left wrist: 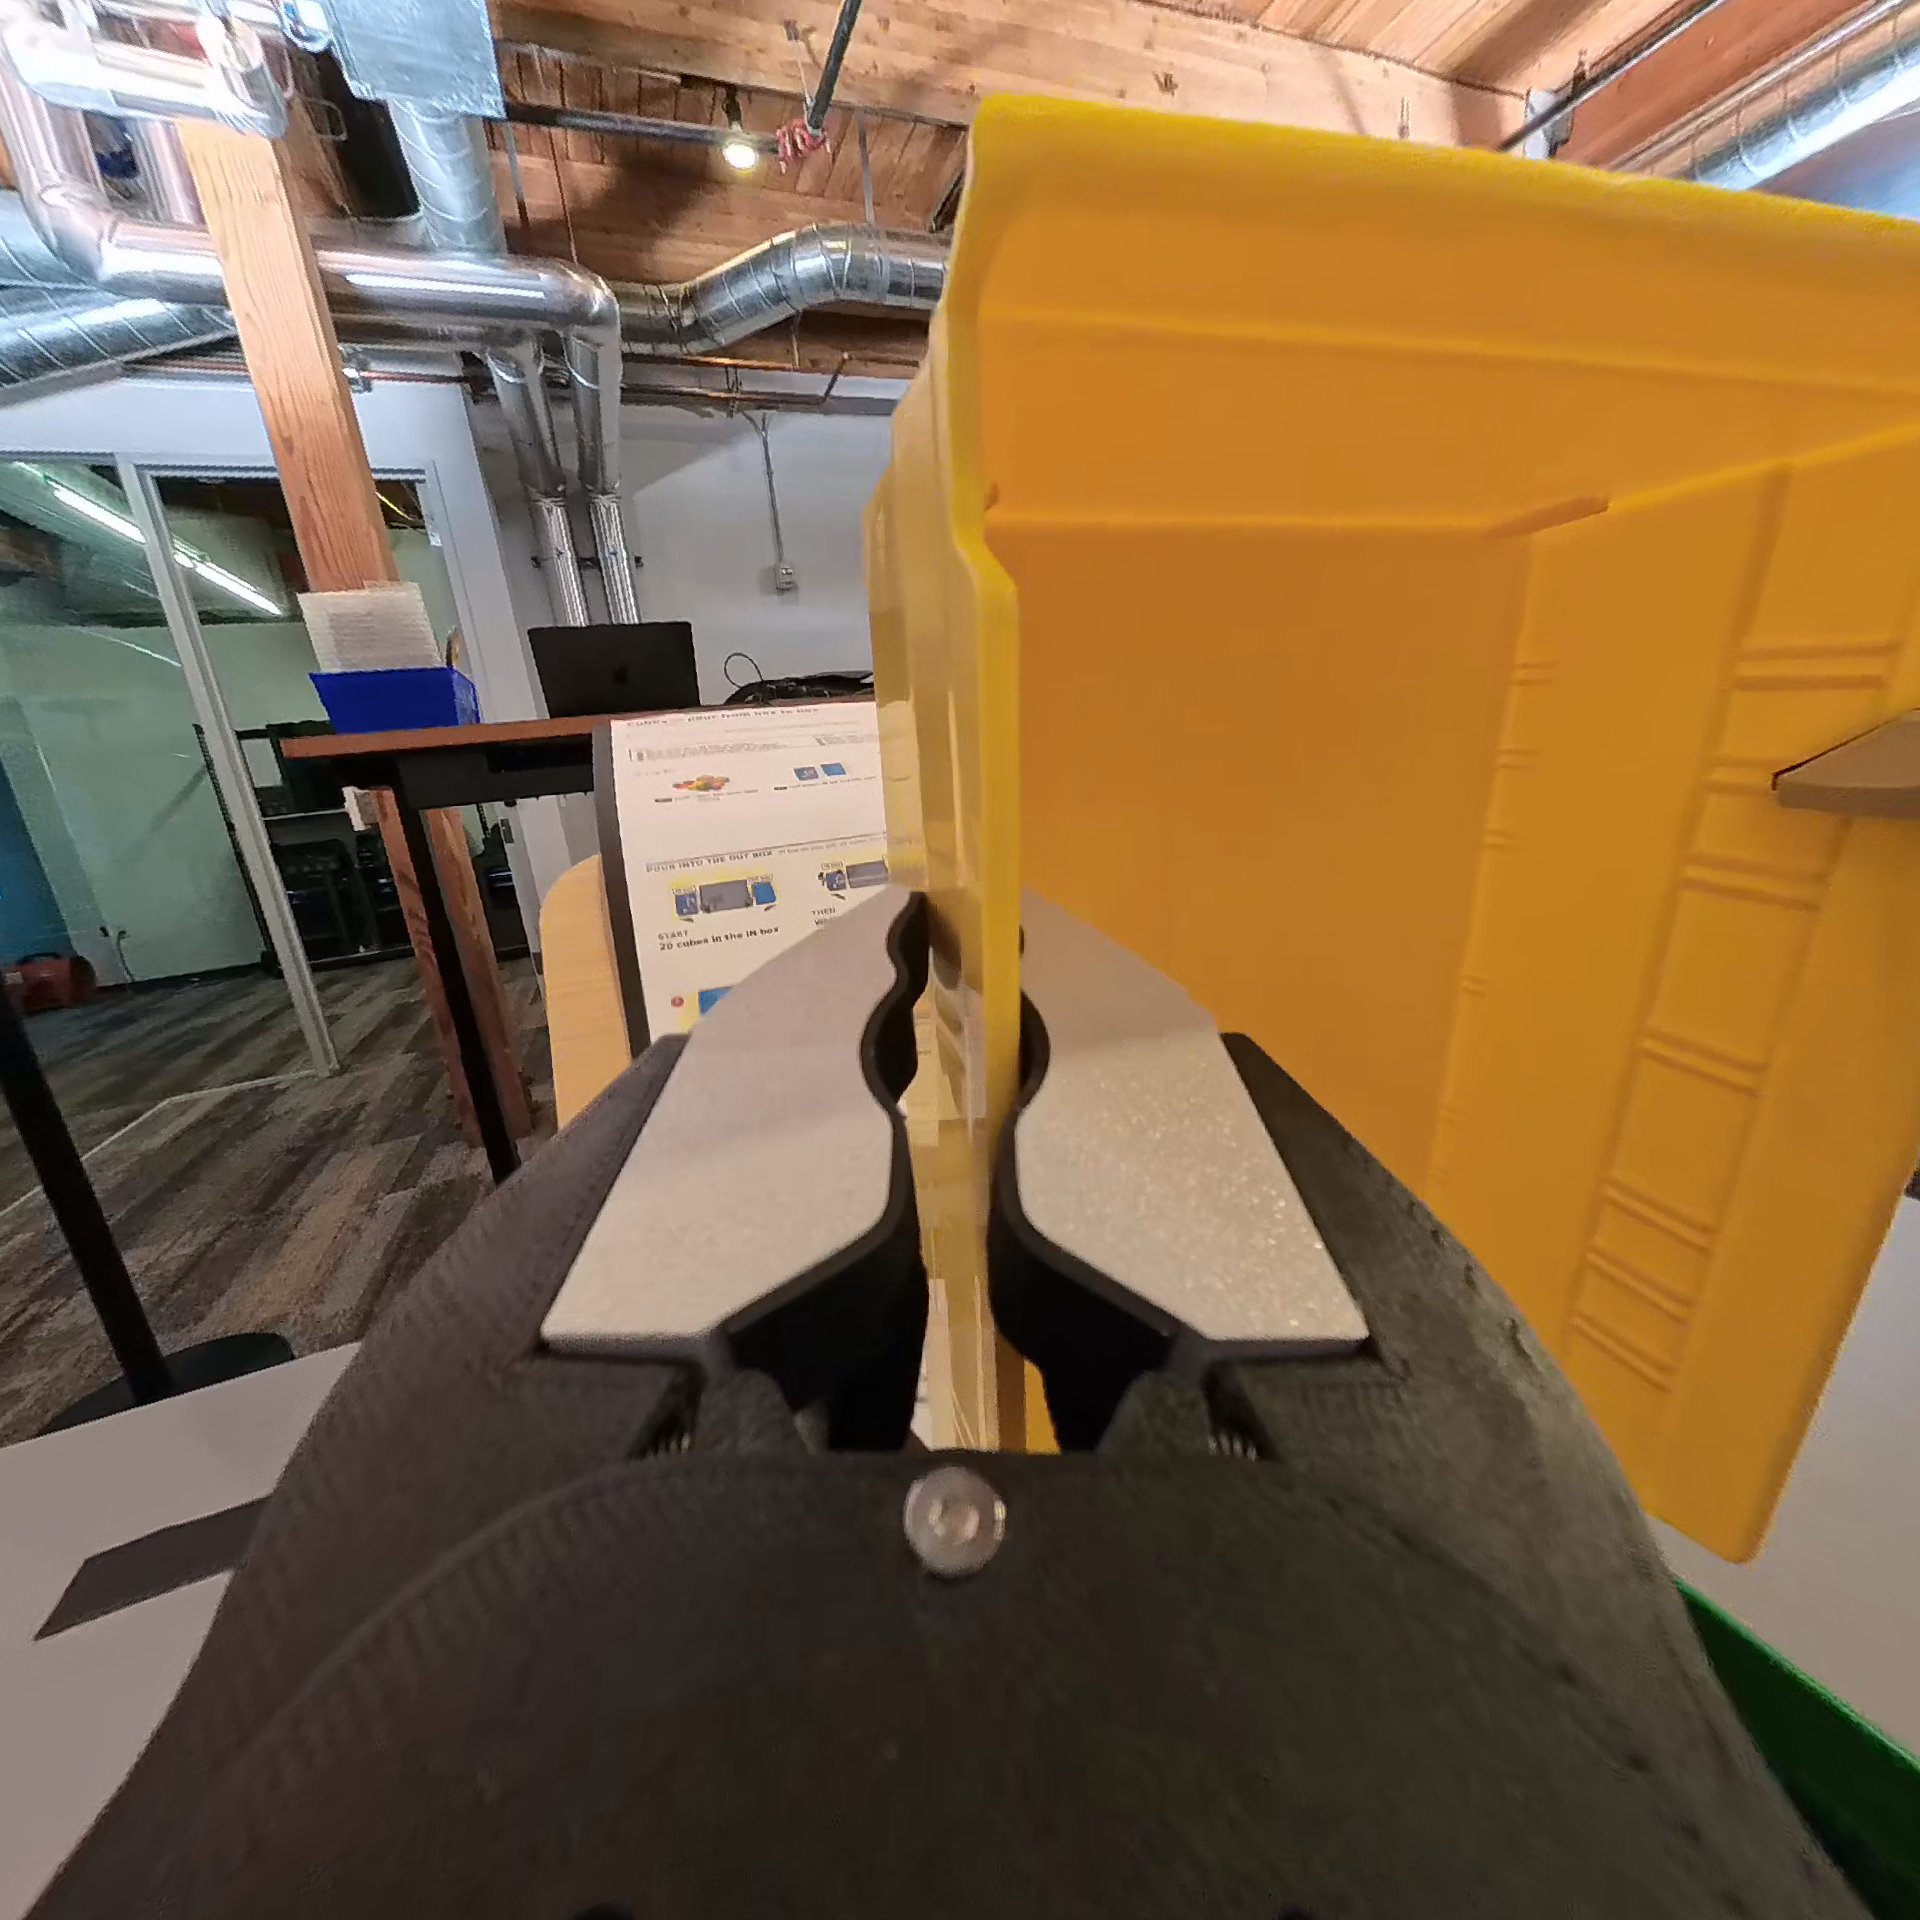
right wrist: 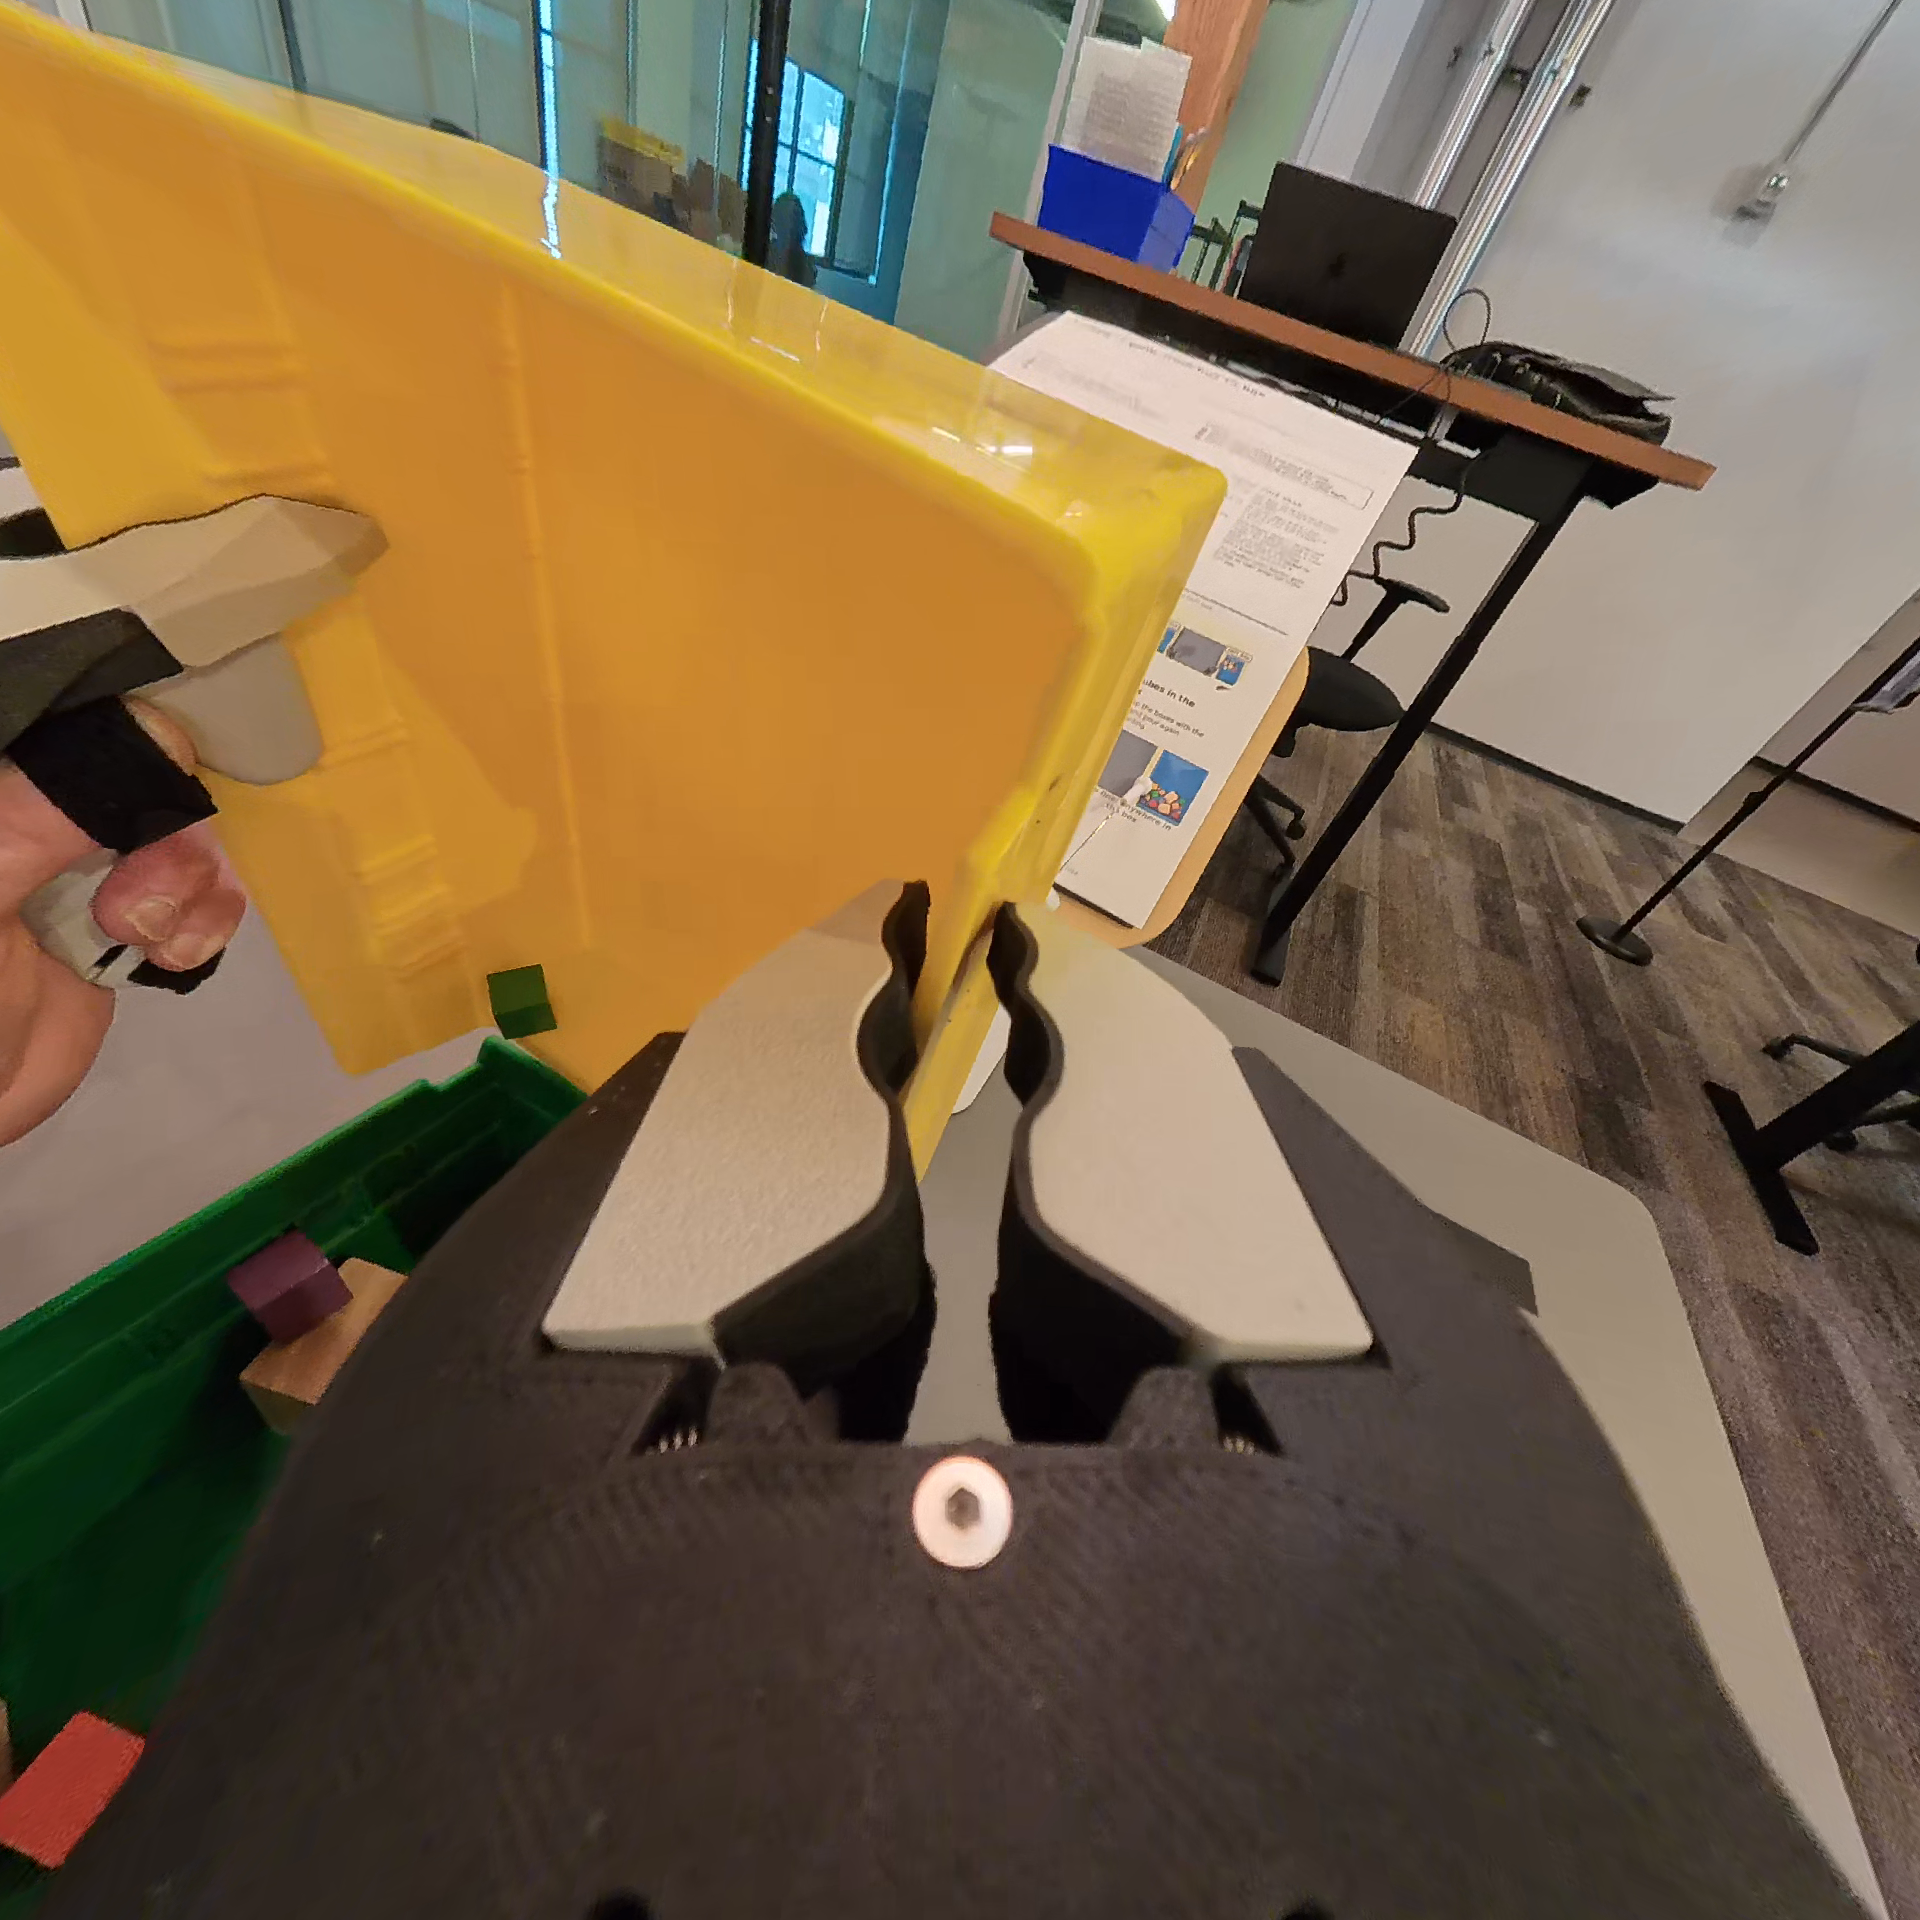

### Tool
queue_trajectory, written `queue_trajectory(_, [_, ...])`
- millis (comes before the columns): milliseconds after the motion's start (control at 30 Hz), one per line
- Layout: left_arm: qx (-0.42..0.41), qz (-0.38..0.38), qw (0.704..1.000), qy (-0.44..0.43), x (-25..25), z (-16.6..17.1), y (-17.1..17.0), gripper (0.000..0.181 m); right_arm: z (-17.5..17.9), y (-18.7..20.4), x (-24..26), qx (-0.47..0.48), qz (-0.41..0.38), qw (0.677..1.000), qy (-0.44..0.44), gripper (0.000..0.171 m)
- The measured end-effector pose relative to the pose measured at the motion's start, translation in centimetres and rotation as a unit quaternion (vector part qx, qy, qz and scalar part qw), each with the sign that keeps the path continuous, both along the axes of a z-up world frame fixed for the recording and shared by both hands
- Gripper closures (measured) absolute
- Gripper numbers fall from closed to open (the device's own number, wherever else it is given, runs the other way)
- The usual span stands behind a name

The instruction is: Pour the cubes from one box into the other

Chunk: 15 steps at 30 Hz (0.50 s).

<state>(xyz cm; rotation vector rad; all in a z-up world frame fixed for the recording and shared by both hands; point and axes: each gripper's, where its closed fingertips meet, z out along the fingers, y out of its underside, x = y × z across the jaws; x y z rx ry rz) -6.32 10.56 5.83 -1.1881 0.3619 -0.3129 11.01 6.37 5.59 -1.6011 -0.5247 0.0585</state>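
While we hold it up on edge between both tools, the scene reads like this:

Key relation: the yellow box (right wrist: 644,582) is tipped steeply, its open mouth turned down toward the green box (right wrist: 135,1382), which lies below and to the left of the right tongs (right wrist: 951,997); we judge the coming move turns on keeping that mouth over the green rim.

Left tongs (left wrist: 971,997): pressed together on one thin wall of the yellow box (left wrist: 1403,727), the wall standing on edge between the pads; the body of the box spreads up and to the right of them.

Right tongs: pinching the opposite wall near its lower corner; the box spreads up and to the left of them.

Nearer tool: both grip the box, so neither is nearer; in the right wrist view the left tongs (right wrist: 239,634) show at the far left, with a hand (right wrist: 73,935) behind them.

Yellow box contents: one green cube (right wrist: 520,1000) sits at its lower lip, just above the green box; whether more remain inside we cannot tell.

Green box contents: a purple cube (right wrist: 289,1286), a tan cube (right wrist: 312,1351) touching it, and a red cube (right wrist: 68,1787) closer to us.

Green box place: on the grey tabletop (right wrist: 1558,1455), directly under the tilted box.

Progress: we judge the pour nearly finished.

Risk: the last cube could bounce past the rim.
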Motion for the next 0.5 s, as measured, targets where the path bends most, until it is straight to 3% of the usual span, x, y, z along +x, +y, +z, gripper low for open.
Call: queue_trajectory(500, [0.015, -0.002, 1.000, -0.008, 0.2, 0.9, -0.5, 0.172, 1.3, -0.7, 0.1, 0.032, 0.000, 0.999, -0.003, 0.164])
